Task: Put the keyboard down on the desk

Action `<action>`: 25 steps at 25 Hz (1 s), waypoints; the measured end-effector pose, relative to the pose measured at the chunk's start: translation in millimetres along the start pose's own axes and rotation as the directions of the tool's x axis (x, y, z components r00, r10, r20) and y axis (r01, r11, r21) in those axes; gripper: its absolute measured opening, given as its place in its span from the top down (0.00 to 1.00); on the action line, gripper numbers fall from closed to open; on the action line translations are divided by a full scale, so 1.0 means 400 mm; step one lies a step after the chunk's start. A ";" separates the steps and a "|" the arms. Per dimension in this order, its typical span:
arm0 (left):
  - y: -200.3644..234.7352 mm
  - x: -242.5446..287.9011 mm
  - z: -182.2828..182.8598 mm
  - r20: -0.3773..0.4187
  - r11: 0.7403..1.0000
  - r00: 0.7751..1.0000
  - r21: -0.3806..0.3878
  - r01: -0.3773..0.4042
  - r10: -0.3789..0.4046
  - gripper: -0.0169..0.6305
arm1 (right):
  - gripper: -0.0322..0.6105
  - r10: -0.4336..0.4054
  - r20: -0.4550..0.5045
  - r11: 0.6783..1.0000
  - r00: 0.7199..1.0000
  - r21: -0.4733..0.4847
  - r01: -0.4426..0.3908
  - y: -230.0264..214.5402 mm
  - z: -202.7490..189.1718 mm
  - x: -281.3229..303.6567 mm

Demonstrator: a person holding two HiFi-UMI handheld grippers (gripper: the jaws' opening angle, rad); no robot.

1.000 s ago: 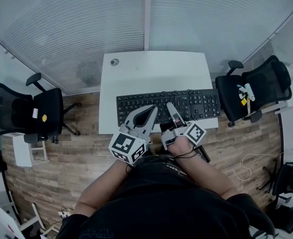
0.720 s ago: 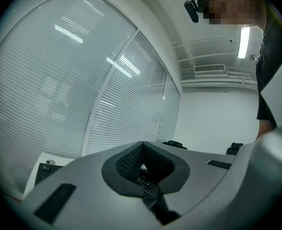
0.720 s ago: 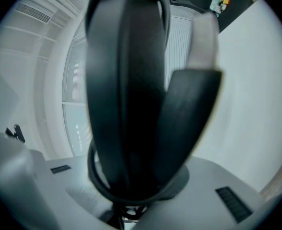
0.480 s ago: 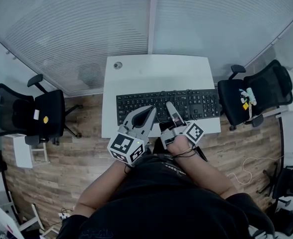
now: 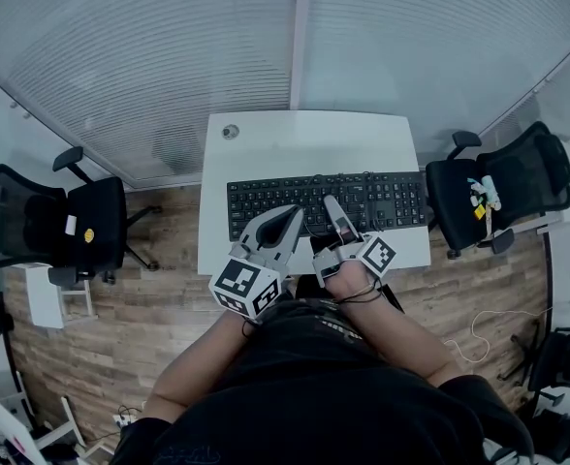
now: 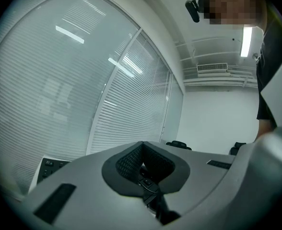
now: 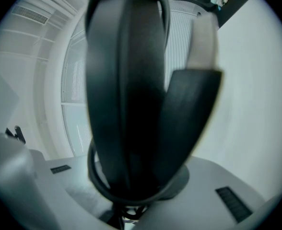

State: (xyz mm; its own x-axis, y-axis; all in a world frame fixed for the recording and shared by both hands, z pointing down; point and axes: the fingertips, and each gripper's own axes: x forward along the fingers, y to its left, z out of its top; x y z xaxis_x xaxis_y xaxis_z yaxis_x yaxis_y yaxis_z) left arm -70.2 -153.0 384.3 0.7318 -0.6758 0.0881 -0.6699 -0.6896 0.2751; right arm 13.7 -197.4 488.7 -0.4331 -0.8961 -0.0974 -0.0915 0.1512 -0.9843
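Observation:
A black keyboard (image 5: 363,201) lies lengthwise across the white desk (image 5: 309,143), over its near half. My right gripper (image 5: 332,206) is shut on the keyboard's near edge. In the right gripper view the keyboard (image 7: 126,95) stands edge-on between the grey jaws, with its black cable (image 7: 161,13) looped around it. My left gripper (image 5: 295,213) reaches over the near edge just left of the right one. Its tips meet in the left gripper view (image 6: 142,143), and some keys (image 6: 50,166) show beside it. Whether the left gripper touches the keyboard I cannot tell.
A round grommet (image 5: 230,131) sits at the desk's far left corner. Black office chairs stand to the left (image 5: 62,221) and to the right (image 5: 498,182) of the desk. Blinds (image 5: 169,56) run behind it. A low white shelf (image 5: 57,294) and a floor cable (image 5: 489,327) flank me.
Both grippers and the keyboard have shifted away from me, farther over the desk. More bare desk now shows in front of the keyboard's near edge. The grip looks unchanged.

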 end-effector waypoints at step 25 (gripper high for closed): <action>0.114 0.240 -0.061 -0.057 0.999 0.998 -0.040 -0.037 0.034 0.95 | 0.79 -0.012 -0.068 1.000 0.998 0.025 0.013 -0.168 0.133 0.115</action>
State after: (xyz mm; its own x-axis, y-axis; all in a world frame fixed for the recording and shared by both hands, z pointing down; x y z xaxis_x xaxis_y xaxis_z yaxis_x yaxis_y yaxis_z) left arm -27.7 -243.0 428.6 0.7143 -0.6832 0.1517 -0.6907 -0.6535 0.3095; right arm 47.7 -270.9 542.4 -0.4921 -0.8672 -0.0755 -0.0753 0.1288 -0.9888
